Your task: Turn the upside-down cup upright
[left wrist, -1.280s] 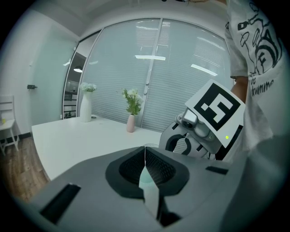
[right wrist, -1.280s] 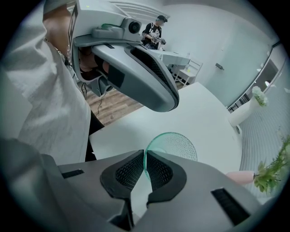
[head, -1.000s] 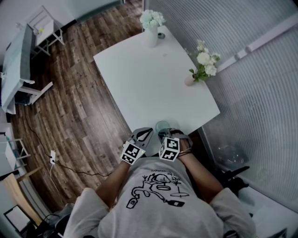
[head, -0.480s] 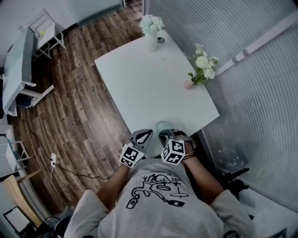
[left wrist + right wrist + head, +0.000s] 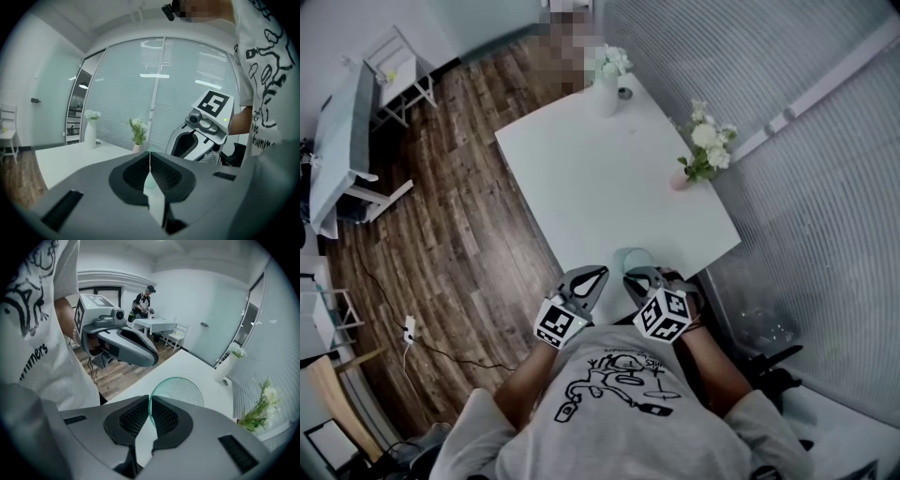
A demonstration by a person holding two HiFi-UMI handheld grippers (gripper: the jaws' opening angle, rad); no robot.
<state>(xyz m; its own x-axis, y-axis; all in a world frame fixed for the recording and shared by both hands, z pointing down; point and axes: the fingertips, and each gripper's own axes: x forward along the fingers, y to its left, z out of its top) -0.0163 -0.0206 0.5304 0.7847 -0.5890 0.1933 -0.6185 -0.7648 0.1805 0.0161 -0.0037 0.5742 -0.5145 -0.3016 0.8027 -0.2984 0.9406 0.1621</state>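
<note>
Pale green dimpled glass cup [image 5: 182, 389], rim pinched in right tongs [image 5: 150, 405].

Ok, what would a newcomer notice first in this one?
The pale green glass cup stands out first, its rim pinched in the right gripper at the near edge of the white table. After that come the left gripper beside it, jaws together on nothing, a white vase of flowers at the table's far corner and a small pink vase on its right edge.
</note>
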